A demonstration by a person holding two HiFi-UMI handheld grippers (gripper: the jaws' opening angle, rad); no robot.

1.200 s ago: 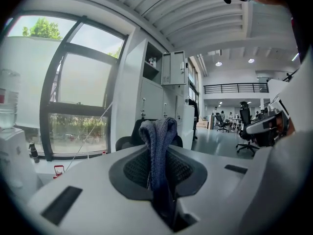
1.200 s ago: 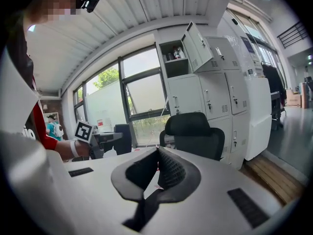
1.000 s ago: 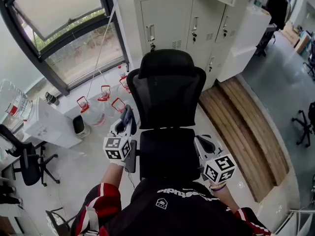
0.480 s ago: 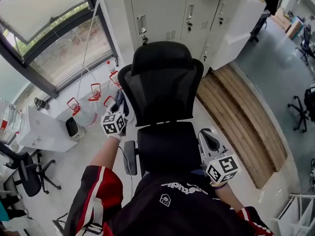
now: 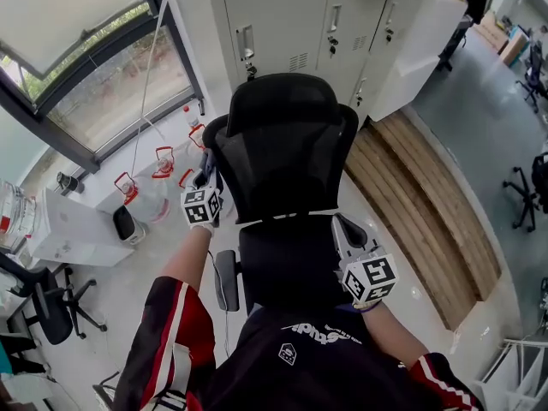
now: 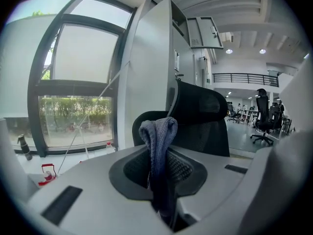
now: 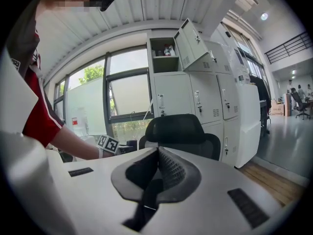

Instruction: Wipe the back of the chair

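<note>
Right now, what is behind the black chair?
White lockers stand behind the chair, with clear jugs on the floor nearby. The backrest covers the floor directly behind it.

A black office chair (image 5: 287, 165) with a mesh back and a padded headrest is seen upright, its seat facing the viewer. A blue-grey knitted cloth (image 6: 158, 141) is held folded and pinched in the left gripper (image 6: 164, 199), just beside the back's left edge.
</note>
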